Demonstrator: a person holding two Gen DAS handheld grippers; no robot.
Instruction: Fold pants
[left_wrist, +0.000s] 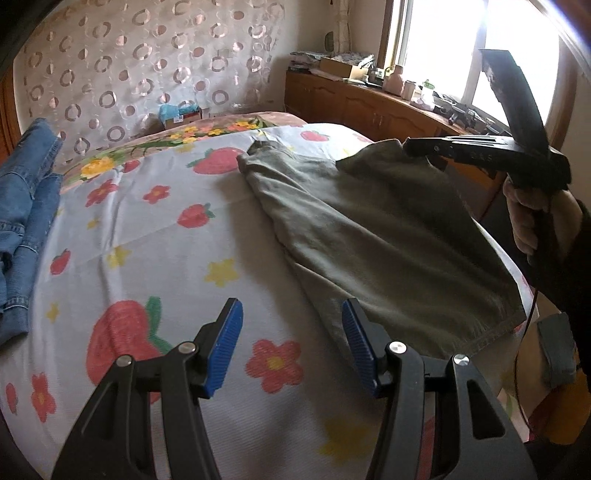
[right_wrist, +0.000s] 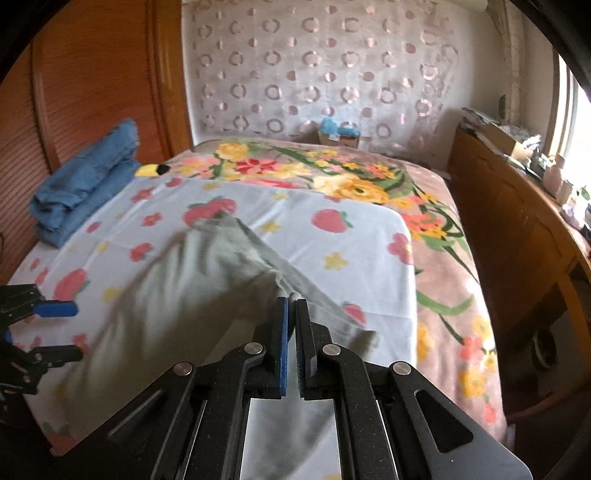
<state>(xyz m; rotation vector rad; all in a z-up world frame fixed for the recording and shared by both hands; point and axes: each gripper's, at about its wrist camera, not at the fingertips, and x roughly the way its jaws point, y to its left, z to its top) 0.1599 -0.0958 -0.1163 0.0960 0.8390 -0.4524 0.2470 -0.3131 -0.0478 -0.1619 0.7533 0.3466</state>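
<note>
Right tongs (right_wrist: 291, 306) clamp the olive pants (left_wrist: 388, 236), lifting a corner; left tongs (left_wrist: 291, 317) gape empty beside them. Only the left view shows the gripping hand (left_wrist: 532, 218).

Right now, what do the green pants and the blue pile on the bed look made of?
The green pants look like soft matte woven cotton, draping limply with a stitched hem. The blue pile looks like denim: faded blue, visible seams, thick stiff folds. Neither is certain from sight alone.

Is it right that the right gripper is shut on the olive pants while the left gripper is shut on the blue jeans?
Not quite. The right gripper is shut on the olive pants, but the left gripper is open and empty, as the left wrist view shows; the blue jeans lie apart.
</note>
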